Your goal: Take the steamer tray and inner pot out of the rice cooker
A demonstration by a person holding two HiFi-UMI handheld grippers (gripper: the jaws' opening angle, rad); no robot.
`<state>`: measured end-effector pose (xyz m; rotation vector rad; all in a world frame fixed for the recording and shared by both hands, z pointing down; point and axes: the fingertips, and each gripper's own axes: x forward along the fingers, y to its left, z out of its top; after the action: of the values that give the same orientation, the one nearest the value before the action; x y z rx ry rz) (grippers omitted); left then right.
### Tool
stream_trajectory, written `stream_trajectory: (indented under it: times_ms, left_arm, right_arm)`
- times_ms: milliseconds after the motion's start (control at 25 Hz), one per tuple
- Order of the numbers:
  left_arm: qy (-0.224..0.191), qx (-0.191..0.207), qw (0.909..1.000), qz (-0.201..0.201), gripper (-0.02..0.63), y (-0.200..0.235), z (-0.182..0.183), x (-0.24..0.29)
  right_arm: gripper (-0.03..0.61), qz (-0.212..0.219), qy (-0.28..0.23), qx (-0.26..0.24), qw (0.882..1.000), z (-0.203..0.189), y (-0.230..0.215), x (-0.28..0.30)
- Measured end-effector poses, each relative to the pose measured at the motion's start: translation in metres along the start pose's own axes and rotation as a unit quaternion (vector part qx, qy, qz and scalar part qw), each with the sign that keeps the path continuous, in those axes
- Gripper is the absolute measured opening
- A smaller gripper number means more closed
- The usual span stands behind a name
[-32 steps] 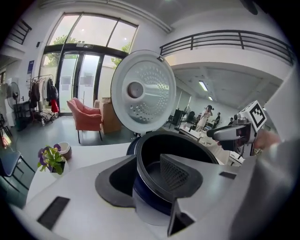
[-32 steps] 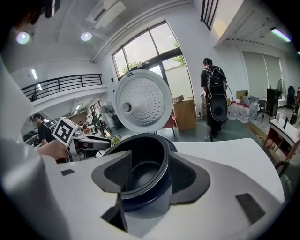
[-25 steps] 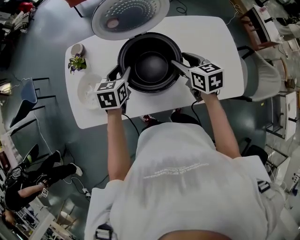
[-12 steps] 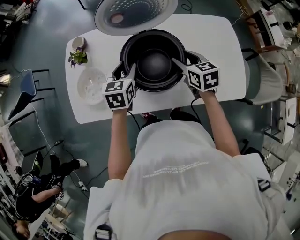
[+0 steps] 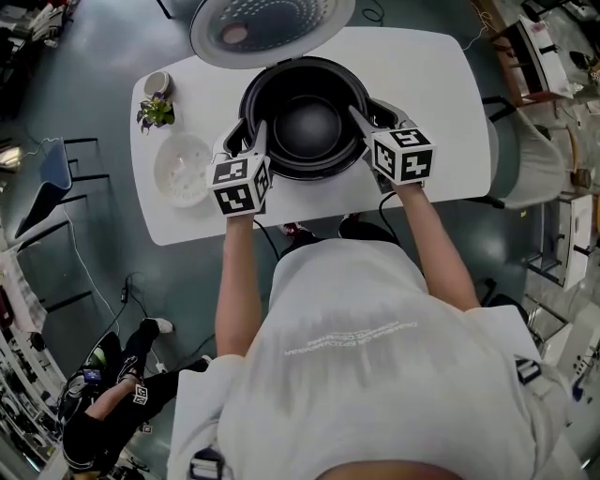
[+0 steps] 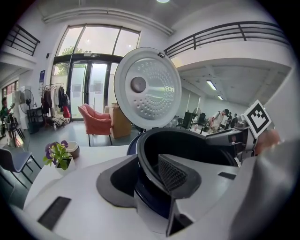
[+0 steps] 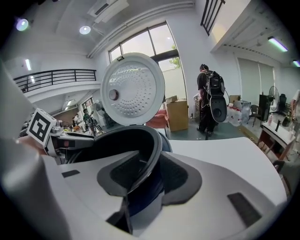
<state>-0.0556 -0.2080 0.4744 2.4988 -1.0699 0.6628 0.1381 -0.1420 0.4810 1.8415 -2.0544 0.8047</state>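
Note:
The rice cooker stands on the white table [image 5: 427, 84] with its lid [image 5: 272, 23] swung up and the dark inner pot [image 5: 305, 127] inside. My left gripper [image 5: 255, 141] straddles the pot's left rim and my right gripper [image 5: 359, 120] the right rim. Both pairs of jaws have just been closing, and their pads now press on the rim. In the left gripper view the rim [image 6: 152, 140] runs between the left gripper's [image 6: 149, 161] jaws. The right gripper view shows the same rim [image 7: 152, 136] clamped in the right gripper [image 7: 152, 159]. The white steamer tray [image 5: 183, 169] lies on the table left of the cooker.
A small potted plant [image 5: 157, 114] and a little cup [image 5: 157, 84] sit at the table's far left corner. A chair [image 5: 525, 141] stands beside the table's right end. A person with a backpack [image 7: 211, 101] stands beyond the table, and another person [image 5: 103, 403] is low on the floor.
Both grippers have moved inward over the pot's rim and their jaws have narrowed onto it. The right gripper has sunk slightly. The pot has not moved.

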Motion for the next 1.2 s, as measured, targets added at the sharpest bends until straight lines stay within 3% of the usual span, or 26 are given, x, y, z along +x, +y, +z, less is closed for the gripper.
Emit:
stream_trajectory:
  times_ms: [200,320,520,680,840,1200]
  left_arm:
    - [-0.005,-0.003,1.0000,-0.007,0.143,-0.003,0.000,-0.002]
    - [-0.012,-0.029,0.9993,-0.021,0.131,-0.002,-0.001,-0.006]
    - [0.006,-0.055,0.9984,-0.011,0.114,0.001,-0.003,-0.008]
    - [0.010,-0.094,0.9954,-0.012,0.090,0.004,-0.004,-0.012]
    - [-0.003,-0.121,0.9925,-0.015,0.080,-0.003,-0.003,-0.016]
    - [-0.041,-0.136,0.9893,-0.035,0.072,-0.011,0.023,-0.030]
  right_arm:
    - [0.152,0.010,-0.010,0.015,1.000,-0.001,-0.001,-0.003]
    - [0.135,0.032,-0.020,0.052,0.998,-0.002,-0.001,-0.008]
    - [0.133,0.031,-0.001,0.051,0.998,-0.003,0.002,-0.010]
    - [0.101,0.054,-0.011,0.099,0.994,0.008,0.003,-0.016]
    - [0.094,0.054,-0.014,0.082,0.995,0.011,-0.001,-0.026]
    - [0.091,0.038,-0.033,0.065,0.997,0.031,-0.003,-0.041]
